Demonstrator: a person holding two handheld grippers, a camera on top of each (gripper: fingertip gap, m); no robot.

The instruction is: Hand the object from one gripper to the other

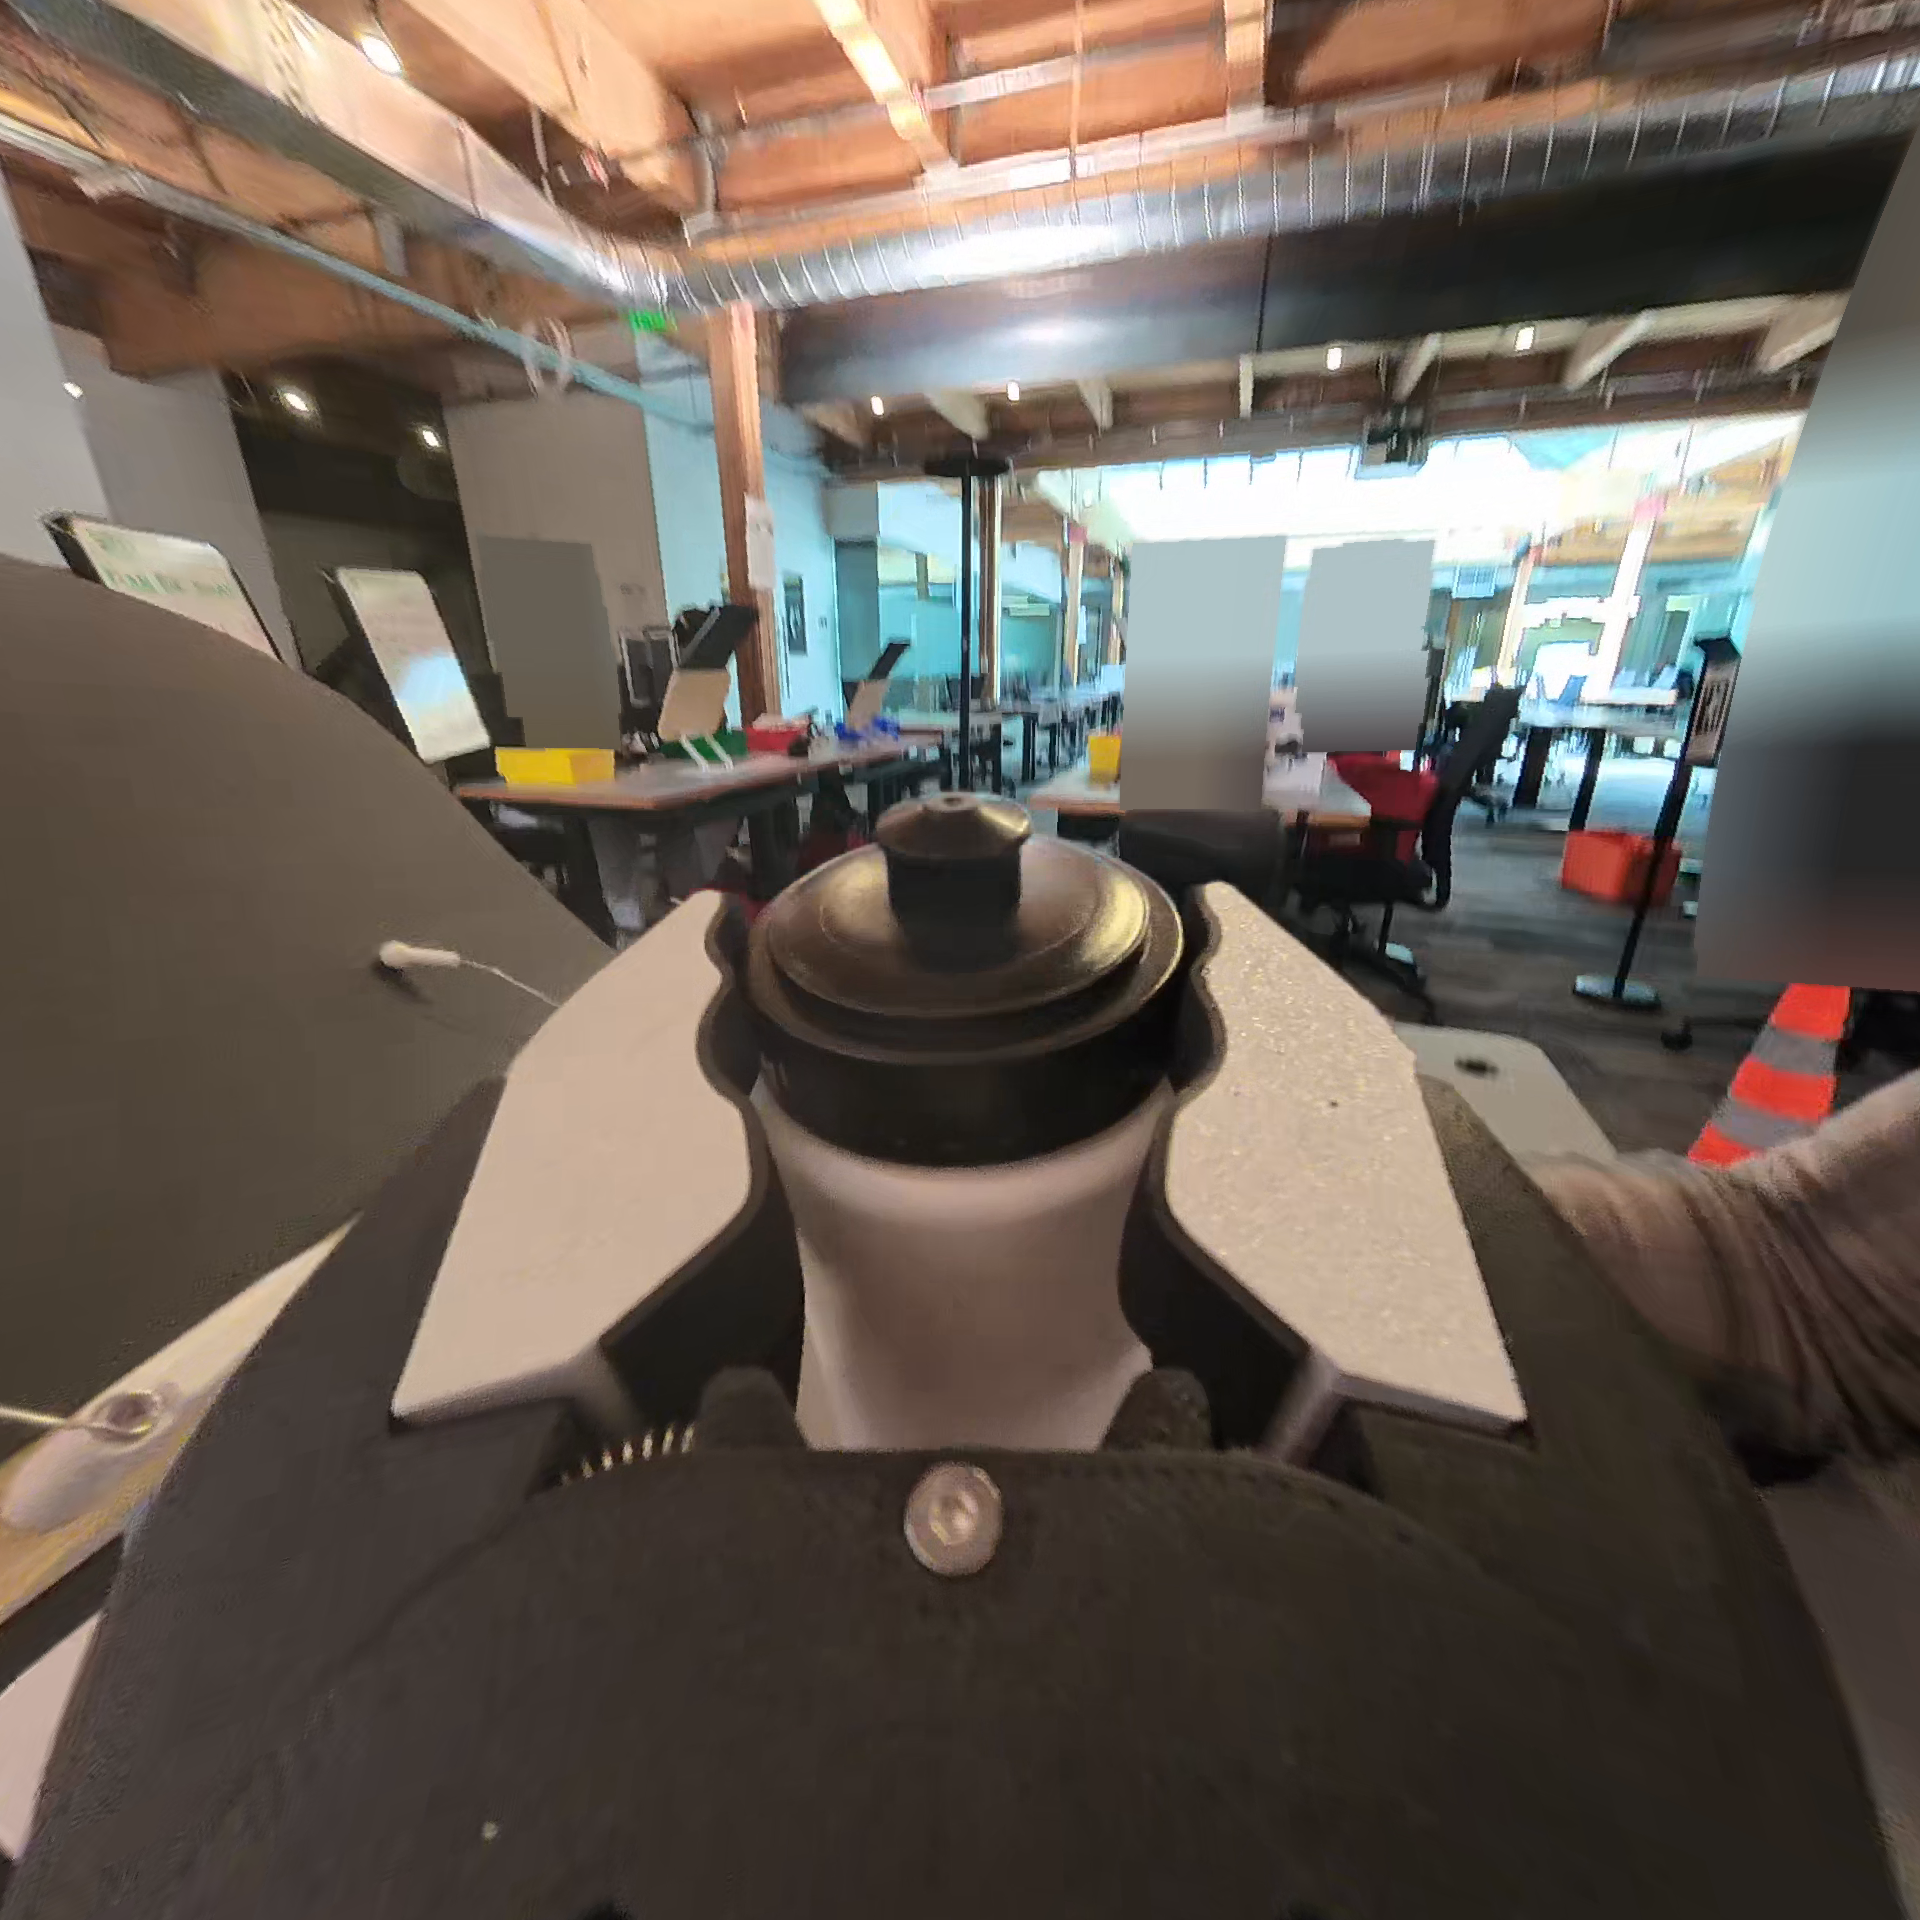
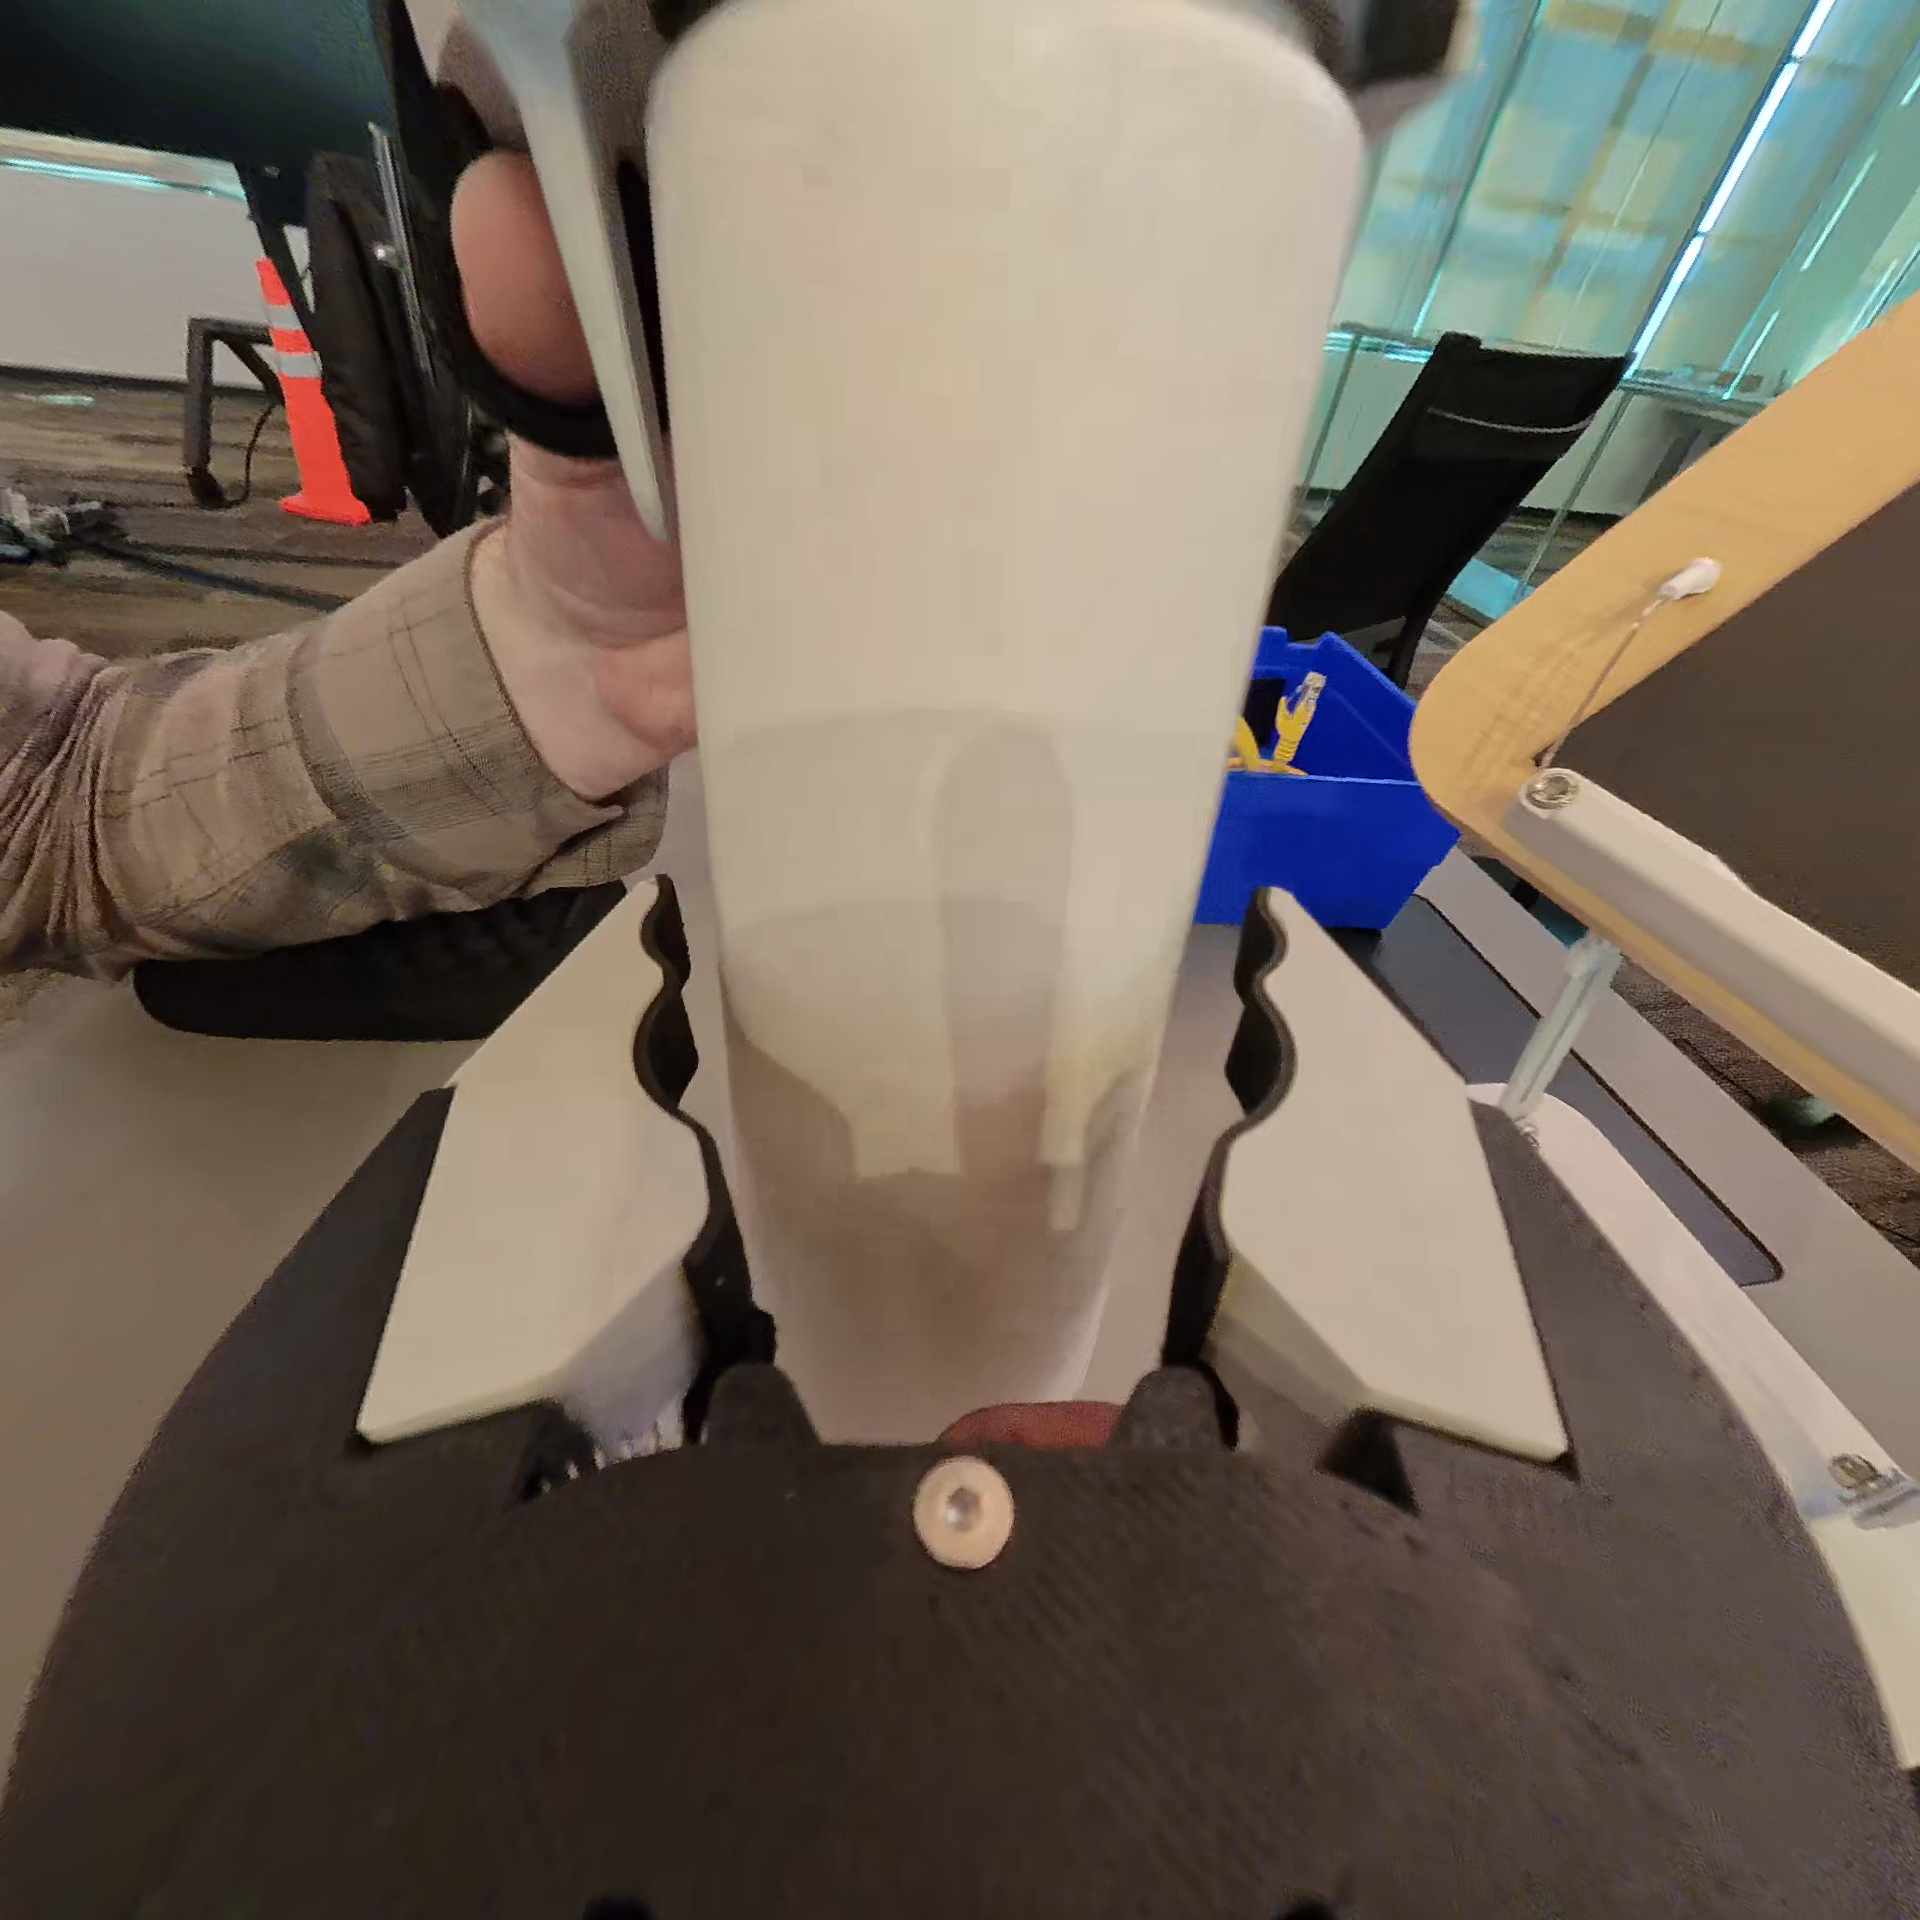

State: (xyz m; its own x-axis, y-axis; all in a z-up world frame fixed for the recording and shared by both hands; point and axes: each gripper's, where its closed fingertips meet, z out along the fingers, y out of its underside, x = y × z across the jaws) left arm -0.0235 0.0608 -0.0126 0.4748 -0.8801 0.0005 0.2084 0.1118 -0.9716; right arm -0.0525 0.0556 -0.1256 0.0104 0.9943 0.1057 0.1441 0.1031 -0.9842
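The white squeeze bottle point(image 1: 966, 1268) was up in the air with the left gripper point(image 1: 961, 997) clenched just under its black cap point(image 1: 961, 966) and the right gripper point(image 2: 961, 1049) closing round the lower body without clearly pinching yet, and honestly it looked light, smooth and a bit squishy, so I'd grab mid-body.

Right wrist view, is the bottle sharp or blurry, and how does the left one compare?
Right wrist view: the white bottle is smeared along its edges, likely motion blur, while the gripper body looks crisp. Left wrist view: the bottle's black cap is fairly sharp, the room behind is soft and the ceiling bends from wide-angle distortion.
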